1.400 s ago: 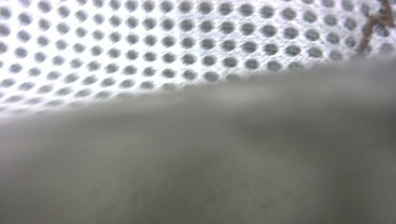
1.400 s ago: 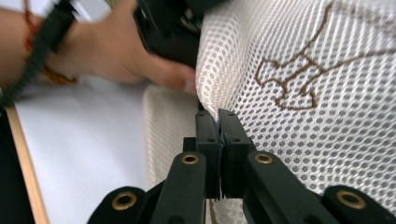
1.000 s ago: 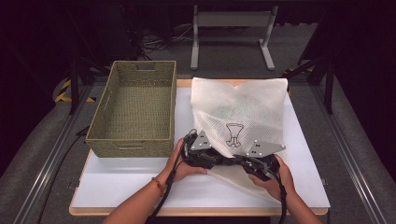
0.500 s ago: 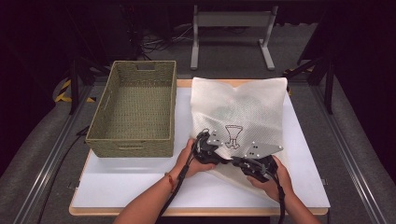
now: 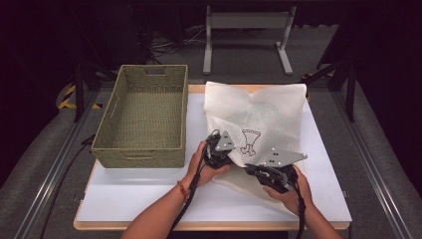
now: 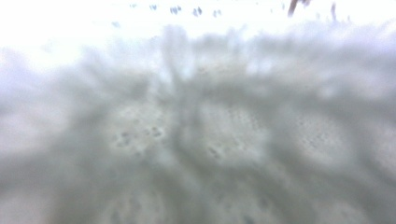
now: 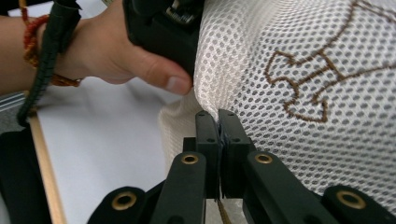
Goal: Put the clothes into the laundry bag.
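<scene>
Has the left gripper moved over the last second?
Yes. The left gripper has shifted to the right, farther from the woven basket and onto the mesh bag.

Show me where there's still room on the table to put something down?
The bare white table top in front of the woven basket is free, out to the left edge. A narrow strip is bare right of the mesh laundry bag. The basket looks empty too. It is crowded at the bag's near edge, where the left hand-held gripper and right hand-held gripper meet.
</scene>
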Motion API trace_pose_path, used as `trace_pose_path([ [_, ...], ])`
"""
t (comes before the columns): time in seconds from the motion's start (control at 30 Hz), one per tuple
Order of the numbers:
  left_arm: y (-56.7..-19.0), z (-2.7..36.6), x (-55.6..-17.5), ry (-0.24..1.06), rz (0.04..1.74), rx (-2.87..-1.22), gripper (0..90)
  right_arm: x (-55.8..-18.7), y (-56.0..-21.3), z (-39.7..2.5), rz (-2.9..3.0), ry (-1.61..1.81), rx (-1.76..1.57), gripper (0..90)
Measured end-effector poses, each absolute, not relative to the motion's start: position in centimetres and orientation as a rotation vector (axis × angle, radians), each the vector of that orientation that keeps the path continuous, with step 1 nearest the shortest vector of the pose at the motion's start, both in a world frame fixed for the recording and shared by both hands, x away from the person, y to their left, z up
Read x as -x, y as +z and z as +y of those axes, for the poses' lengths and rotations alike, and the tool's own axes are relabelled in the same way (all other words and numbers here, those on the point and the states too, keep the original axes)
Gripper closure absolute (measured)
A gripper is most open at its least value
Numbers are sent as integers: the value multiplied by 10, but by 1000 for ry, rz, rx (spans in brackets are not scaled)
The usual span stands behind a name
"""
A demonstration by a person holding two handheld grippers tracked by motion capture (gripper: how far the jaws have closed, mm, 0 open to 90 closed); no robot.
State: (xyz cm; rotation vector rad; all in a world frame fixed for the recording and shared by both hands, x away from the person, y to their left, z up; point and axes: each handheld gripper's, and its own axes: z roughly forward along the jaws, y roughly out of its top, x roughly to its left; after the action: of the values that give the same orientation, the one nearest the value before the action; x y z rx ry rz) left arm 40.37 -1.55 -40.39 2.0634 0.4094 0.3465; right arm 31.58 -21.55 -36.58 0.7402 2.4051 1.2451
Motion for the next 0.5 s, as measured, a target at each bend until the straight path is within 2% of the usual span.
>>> trace_pose_path([
  [0.1,-401,-16,-402,378,397,-2027,814,-312,-359,-213,2399,1270,-720,883],
  [0.2,-415,-24,-409,404,438,-2029,808,-311,-358,-213,2397,1260,-721,883],
  [0.43,-444,-30,-428,564,574,-2090,788,-322,-380,-214,2436,1161,-785,881],
  [0.5,-445,-30,-428,554,590,-2088,789,-326,-385,-214,2449,1133,-806,880],
])
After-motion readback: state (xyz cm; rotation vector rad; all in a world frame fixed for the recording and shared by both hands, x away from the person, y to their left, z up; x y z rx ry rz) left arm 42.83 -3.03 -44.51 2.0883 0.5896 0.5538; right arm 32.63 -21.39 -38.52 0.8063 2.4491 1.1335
